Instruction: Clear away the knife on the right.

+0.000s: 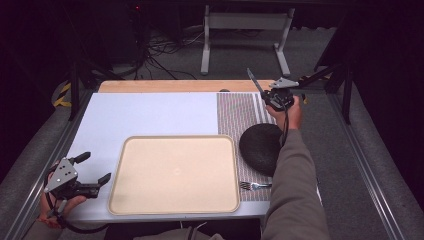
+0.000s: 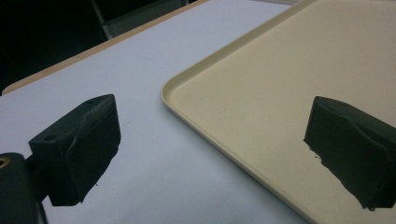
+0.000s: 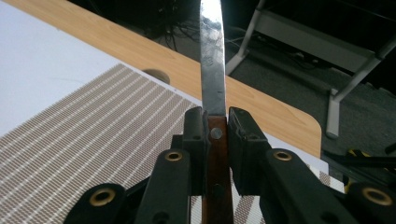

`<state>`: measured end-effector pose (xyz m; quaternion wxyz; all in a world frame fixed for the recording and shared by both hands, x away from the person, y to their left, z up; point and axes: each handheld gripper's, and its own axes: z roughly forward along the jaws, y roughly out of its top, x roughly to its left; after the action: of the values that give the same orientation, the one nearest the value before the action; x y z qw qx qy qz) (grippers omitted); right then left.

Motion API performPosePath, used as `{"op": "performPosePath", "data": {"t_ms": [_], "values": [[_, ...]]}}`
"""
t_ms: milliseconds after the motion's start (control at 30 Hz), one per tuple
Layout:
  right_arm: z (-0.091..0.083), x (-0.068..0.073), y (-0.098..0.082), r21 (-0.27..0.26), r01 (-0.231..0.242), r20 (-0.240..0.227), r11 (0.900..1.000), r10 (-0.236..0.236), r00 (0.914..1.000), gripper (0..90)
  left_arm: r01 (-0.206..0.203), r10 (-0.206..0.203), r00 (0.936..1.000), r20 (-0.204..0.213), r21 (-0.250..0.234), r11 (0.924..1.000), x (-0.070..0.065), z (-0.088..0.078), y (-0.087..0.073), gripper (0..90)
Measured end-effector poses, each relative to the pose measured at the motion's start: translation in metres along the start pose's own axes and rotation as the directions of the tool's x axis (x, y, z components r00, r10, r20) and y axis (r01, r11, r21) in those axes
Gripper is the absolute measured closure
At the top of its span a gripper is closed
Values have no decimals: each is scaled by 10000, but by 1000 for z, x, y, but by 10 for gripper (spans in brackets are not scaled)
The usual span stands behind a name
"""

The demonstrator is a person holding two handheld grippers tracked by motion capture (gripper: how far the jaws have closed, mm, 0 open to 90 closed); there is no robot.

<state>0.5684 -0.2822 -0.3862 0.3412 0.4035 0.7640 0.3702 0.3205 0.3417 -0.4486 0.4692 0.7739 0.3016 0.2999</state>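
Two handheld grippers are working over a white table top (image 1: 150,112), described here from left to right. At the near left corner, the left gripper (image 1: 94,169) is hovering beside the left edge of the shallow beige plastic tray (image 1: 174,172), its jaws standing wide apart and gripping nothing; in the left gripper view one black pad (image 2: 88,140) is hanging over the table and the other over the tray's bare floor. Right of the tray, a brown-and-white striped woven placemat (image 1: 239,112) is carrying a dark round bowl (image 1: 261,147) turned rim down and a small metal fork (image 1: 254,186) at its near edge. At the far right, the right gripper (image 1: 274,96) is holding a wooden-handled steel table knife (image 3: 212,74) above the placemat's far end, jaws closed tight on the riveted handle, blade pointing up and away. Judging from the layout, the step in hand is carrying the knife; the next move probably calls for lowering it flat, beside the bowl or onto the tray, before easing the jaws apart.
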Motion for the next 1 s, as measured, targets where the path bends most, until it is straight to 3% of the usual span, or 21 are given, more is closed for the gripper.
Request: {"op": "performPosePath", "data": {"t_ms": [233, 500, 700, 1000], "values": [[-15, 10, 10, -343, -219, -170, 9992, 214, 9996, 784, -122, 122, 9999, -19, -15, 9999, 0, -2, 1, 42], [-35, 25, 16, -430, -133, -279, 9990, 121, 9995, 784, -177, 177, 9998, -38, -66, 9998, -1, -3, 1, 42], [-58, 43, 17, -350, -19, -354, 9994, 7, 9994, 784, -172, 172, 9999, -8, -108, 9998, -1, -3, 2, 42], [-92, 67, 13, -507, -301, -818, 9983, 259, 9963, 784, -285, 285, 9996, -34, -135, 9995, -3, -3, 5, 43]]}}
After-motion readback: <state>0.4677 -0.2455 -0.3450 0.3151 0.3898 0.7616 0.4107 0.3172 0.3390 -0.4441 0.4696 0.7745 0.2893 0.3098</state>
